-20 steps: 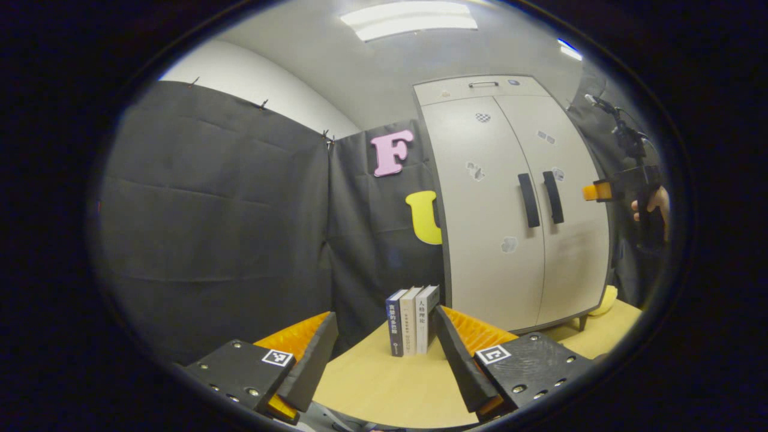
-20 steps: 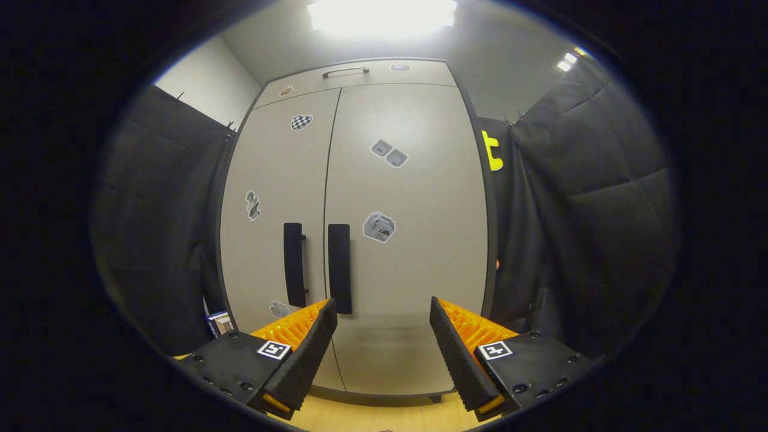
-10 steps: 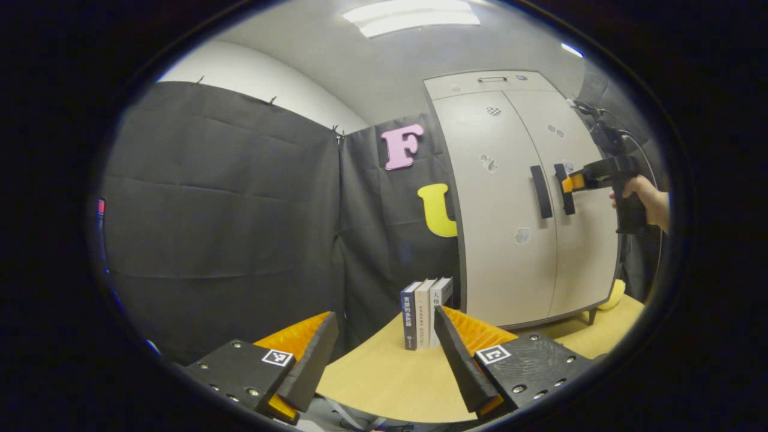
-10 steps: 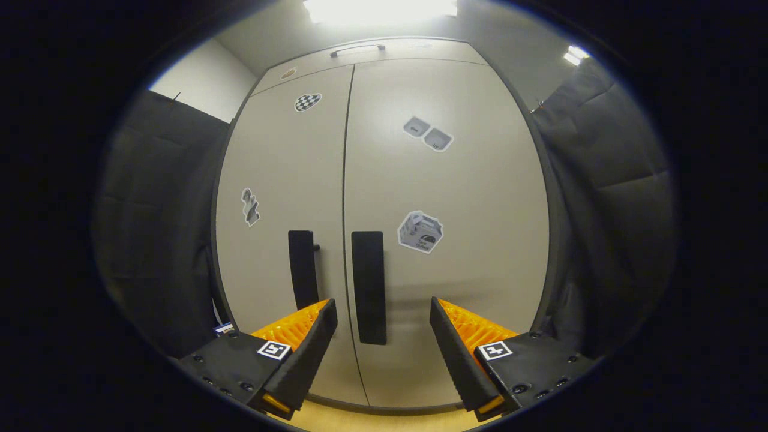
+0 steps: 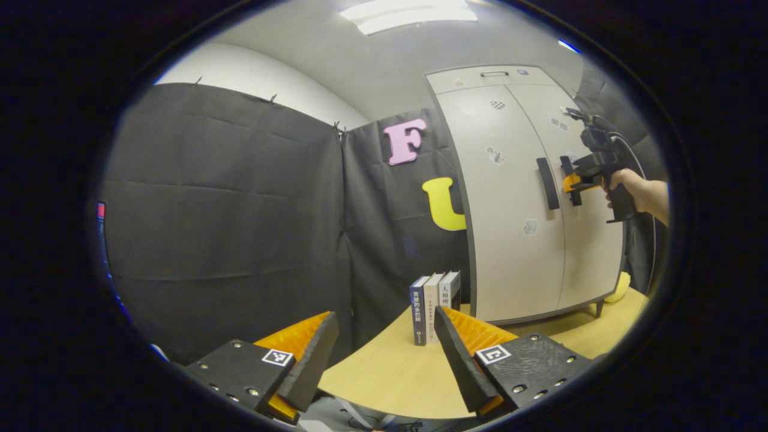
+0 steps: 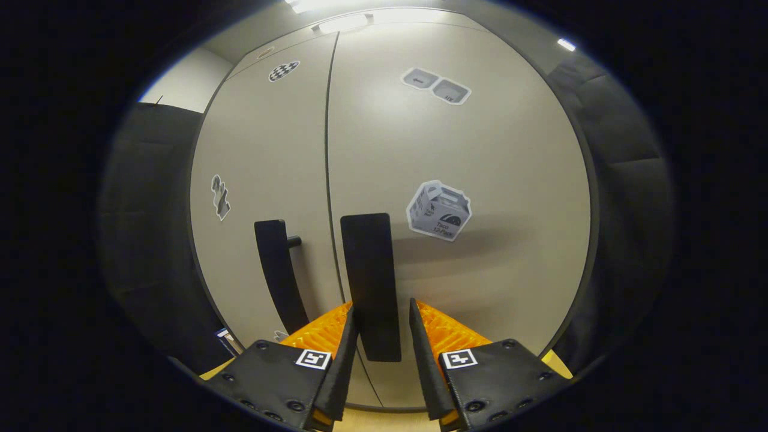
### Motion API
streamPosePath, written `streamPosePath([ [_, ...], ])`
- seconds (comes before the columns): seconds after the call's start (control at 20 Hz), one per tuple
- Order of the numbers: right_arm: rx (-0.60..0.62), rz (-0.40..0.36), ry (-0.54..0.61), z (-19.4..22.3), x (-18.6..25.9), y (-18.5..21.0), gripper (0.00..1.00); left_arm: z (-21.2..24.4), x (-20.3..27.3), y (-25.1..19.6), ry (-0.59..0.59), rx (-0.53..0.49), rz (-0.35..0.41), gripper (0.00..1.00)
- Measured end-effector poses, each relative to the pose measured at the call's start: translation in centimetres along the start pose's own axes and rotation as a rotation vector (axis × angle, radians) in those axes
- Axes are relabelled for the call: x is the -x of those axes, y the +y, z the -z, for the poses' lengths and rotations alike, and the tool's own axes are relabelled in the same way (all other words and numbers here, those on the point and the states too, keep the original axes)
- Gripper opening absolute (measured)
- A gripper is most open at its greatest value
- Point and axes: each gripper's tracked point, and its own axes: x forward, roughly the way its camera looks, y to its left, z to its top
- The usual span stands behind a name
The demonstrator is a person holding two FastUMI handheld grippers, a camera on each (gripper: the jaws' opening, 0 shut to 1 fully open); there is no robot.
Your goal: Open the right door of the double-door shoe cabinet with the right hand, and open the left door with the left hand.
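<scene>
The pale double-door shoe cabinet (image 5: 510,240) stands at the right of the left gripper view, both doors closed. In the right gripper view the right door (image 6: 480,150) is very close. Its dark vertical handle (image 6: 372,282) runs down between the fingers of my right gripper (image 6: 381,312), which is narrowed around it; a thin gap still shows on the handle's right side. The left door (image 6: 264,150) has its own dark handle (image 6: 279,276). My left gripper (image 5: 384,336) is open and holds nothing, low over the table and far from the cabinet. It sees the right gripper (image 5: 573,183) held by a hand (image 5: 630,192) at the handles.
Three upright books (image 5: 433,306) stand on the wooden table (image 5: 390,372) just left of the cabinet, behind my left gripper's right finger. A yellow object (image 5: 621,288) lies by the cabinet's right foot. Black cloth walls close in the left and back.
My right gripper has moved in to the right door's handle and its fingers have narrowed around it. The left gripper view has drifted slightly, and that gripper stays open over the table.
</scene>
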Motion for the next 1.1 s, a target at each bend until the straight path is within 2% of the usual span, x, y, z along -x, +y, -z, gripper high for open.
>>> streamPosePath([
  [0.1, 0.024, 0.002, -0.003, 0.0, -0.2, 0.2, 0.32, 0.0, -0.1, -0.5, 0.001, 0.010, 0.015, 0.96],
  [0.2, 0.065, 0.011, -0.004, 0.0, 0.3, 0.3, 0.27, -0.1, -0.1, -1.0, -0.002, 0.015, 0.026, 0.94],
  [0.25, 0.088, 0.006, 0.001, 0.0, 0.0, 0.3, 0.17, -0.2, -0.1, -1.0, -0.007, 0.011, 0.027, 0.94],
  [0.3, 0.089, 0.003, 0.013, 0.3, 0.0, 0.2, 0.19, -0.5, -0.2, -0.9, -0.012, 0.006, 0.026, 0.95],
  [0.35, 0.086, 0.000, 0.019, 0.2, 0.2, 0.3, 0.12, -0.7, -0.1, -1.0, -0.017, 0.006, 0.028, 0.94],
  [0.7, 0.043, -0.038, 0.027, 0.4, 3.4, 0.2, 0.12, -1.5, -0.1, -1.9, -0.040, 0.027, 0.060, 0.96],
  [1.1, 0.043, -0.074, 0.037, 0.9, 7.9, -0.9, 0.11, -2.4, 0.1, -4.7, -0.065, 0.022, 0.134, 0.96],
])
